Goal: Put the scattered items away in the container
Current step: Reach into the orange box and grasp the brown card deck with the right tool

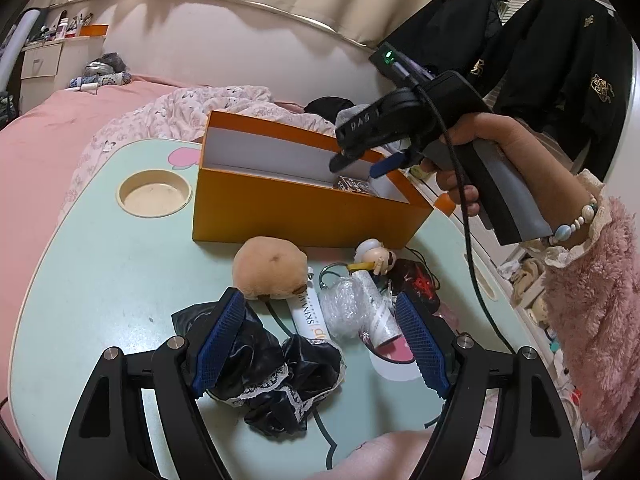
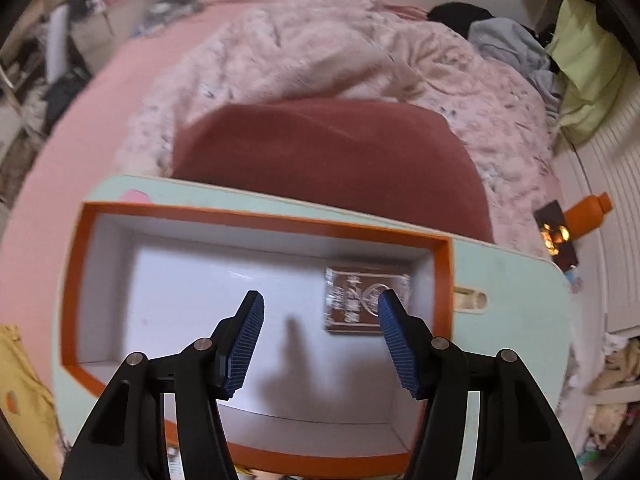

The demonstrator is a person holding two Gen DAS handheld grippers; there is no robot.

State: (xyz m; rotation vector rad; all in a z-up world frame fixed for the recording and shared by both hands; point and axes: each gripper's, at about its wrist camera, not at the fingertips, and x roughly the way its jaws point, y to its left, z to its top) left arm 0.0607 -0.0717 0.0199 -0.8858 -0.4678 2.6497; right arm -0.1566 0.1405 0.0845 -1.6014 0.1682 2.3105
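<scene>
An orange box (image 1: 296, 208) with a white inside stands on the pale green table (image 1: 100, 272). It also shows in the right wrist view (image 2: 256, 220), holding a small dark patterned case (image 2: 360, 300). My right gripper (image 2: 320, 316) is open and empty above the box; it shows in the left wrist view (image 1: 358, 164). My left gripper (image 1: 320, 332) is open and empty over the scattered items: a tan plush ball (image 1: 272, 268), a white tube (image 1: 308, 312), a bubble-wrap bundle (image 1: 348, 308), a small figurine (image 1: 376, 256), a dark pouch (image 1: 416, 284) and black lace cloth (image 1: 276, 376).
The table has a round cup recess (image 1: 154, 194) at its left. It sits on a bed with a pink sheet (image 1: 52, 120) and a crumpled duvet (image 2: 340, 60). A red cushion (image 2: 332, 152) lies behind the box. Black jackets (image 1: 560, 60) hang at the right.
</scene>
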